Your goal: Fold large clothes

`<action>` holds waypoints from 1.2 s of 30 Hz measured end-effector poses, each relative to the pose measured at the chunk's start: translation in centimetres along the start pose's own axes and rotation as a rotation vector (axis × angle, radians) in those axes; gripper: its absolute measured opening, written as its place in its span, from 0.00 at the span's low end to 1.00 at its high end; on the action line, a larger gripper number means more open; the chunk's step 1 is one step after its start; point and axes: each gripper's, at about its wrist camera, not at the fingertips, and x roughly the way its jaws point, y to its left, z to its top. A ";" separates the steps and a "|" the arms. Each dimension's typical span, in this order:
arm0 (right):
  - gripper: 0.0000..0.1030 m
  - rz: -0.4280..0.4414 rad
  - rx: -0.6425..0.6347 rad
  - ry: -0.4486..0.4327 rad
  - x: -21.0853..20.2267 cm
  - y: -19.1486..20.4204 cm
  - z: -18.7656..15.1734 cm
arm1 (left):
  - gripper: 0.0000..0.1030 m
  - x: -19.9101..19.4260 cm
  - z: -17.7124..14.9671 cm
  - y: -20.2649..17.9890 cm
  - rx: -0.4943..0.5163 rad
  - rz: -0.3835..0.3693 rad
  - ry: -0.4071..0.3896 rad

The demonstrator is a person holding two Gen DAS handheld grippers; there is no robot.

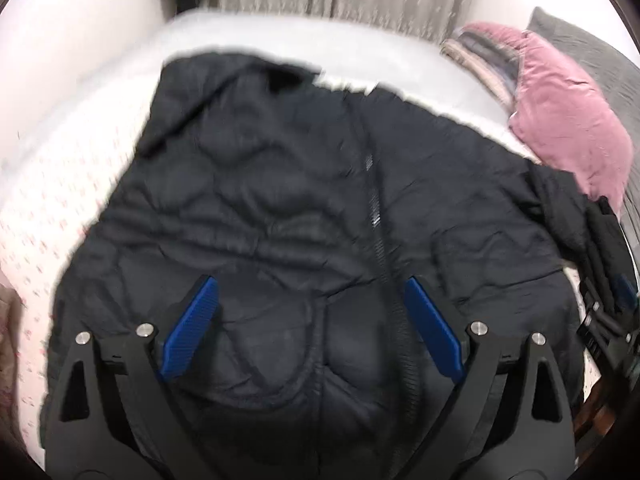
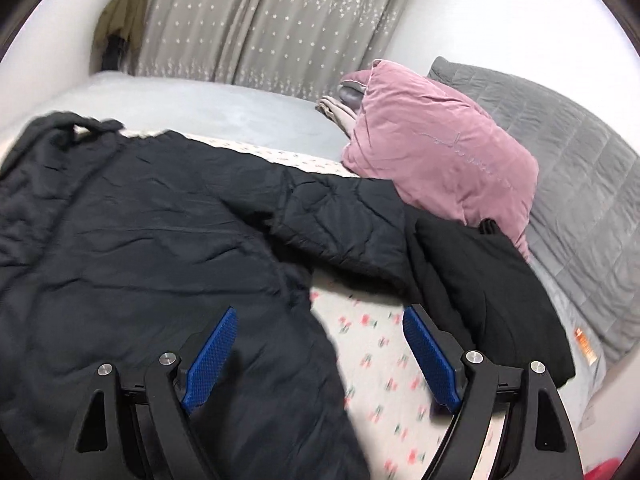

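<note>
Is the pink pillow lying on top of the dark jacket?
No, the pink pillow lies on the bed beside the dark jacket, not on it.

The left gripper [image 1: 312, 292] hangs above the dark jacket [image 1: 280, 208], tilted steeply down at it, blue pads spread wide with nothing pinched between them. The right gripper [image 2: 320, 320] hangs over the jacket's right edge, angled down less steeply, its jaws likewise wide apart and empty: the left finger over the jacket, the right finger beyond it.
</note>
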 end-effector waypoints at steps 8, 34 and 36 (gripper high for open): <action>0.83 -0.148 -0.153 0.036 9.1 0.0 3.4 | 0.91 2.5 -1.0 3.2 -0.054 0.071 0.070; 0.83 0.187 -0.051 0.125 13.7 -2.0 9.5 | 0.91 1.3 -0.8 3.8 -0.086 0.005 0.037; 0.83 0.174 0.040 0.139 14.8 -1.9 10.6 | 0.92 1.7 -0.7 3.9 -0.084 0.029 0.045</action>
